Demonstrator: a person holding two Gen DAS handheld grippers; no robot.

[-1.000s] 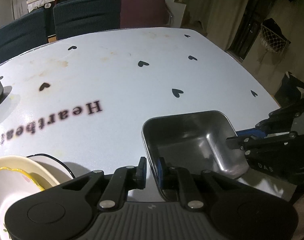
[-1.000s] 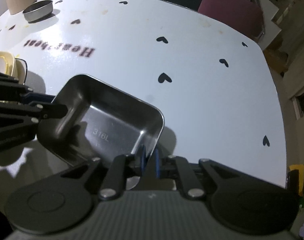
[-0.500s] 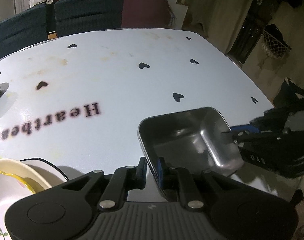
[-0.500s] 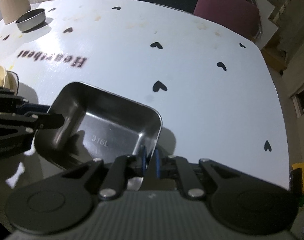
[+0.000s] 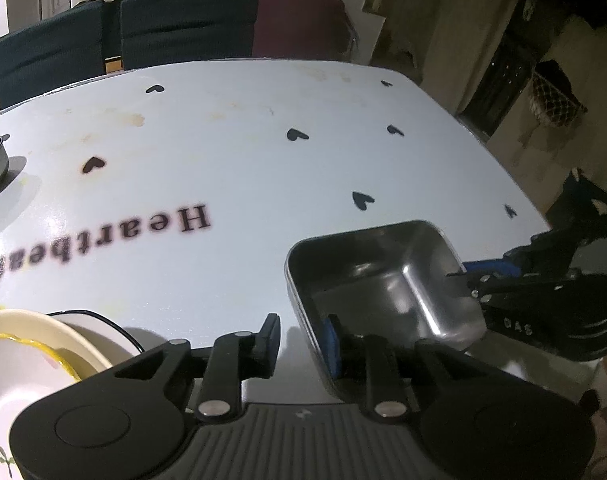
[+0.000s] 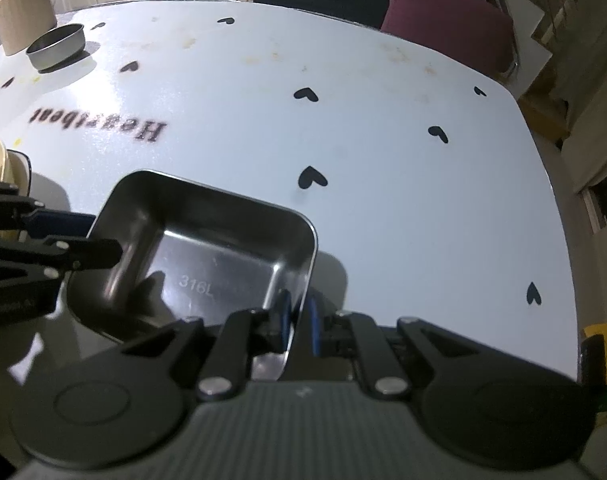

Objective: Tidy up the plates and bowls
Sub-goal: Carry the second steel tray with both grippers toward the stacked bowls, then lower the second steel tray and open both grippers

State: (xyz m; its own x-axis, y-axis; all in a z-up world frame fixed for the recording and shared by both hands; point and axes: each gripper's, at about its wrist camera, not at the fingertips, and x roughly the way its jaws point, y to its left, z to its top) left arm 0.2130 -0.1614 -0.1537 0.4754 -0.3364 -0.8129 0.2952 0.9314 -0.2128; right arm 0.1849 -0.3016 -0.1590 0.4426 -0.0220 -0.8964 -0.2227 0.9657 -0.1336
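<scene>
The steel tray (image 6: 207,248) sits at the near edge of the white table (image 6: 383,160), a rectangular metal dish with "316L" stamped in its bottom. You hold it from two sides. Your right gripper (image 6: 297,318) pinches the near right wall of the tray, both blue pads pressed on the thin rim. Your left gripper (image 5: 301,334) has just been opening: its jaws now stand apart, the tray's left wall is between them, one pad is beside the wall and the other is clear of it. So I judge that you are letting go on the left and the tray passes to the right gripper alone.

To the left, near you, the cream bowls (image 5: 35,356) are stacked, and at the far left a round metal bowl (image 6: 57,46) stands alone, well apart from the tray.

The next move probably needs your left gripper to draw back without dragging the wall. One-sided hold on a thin rim can let the tray tilt, so keep it low.
</scene>
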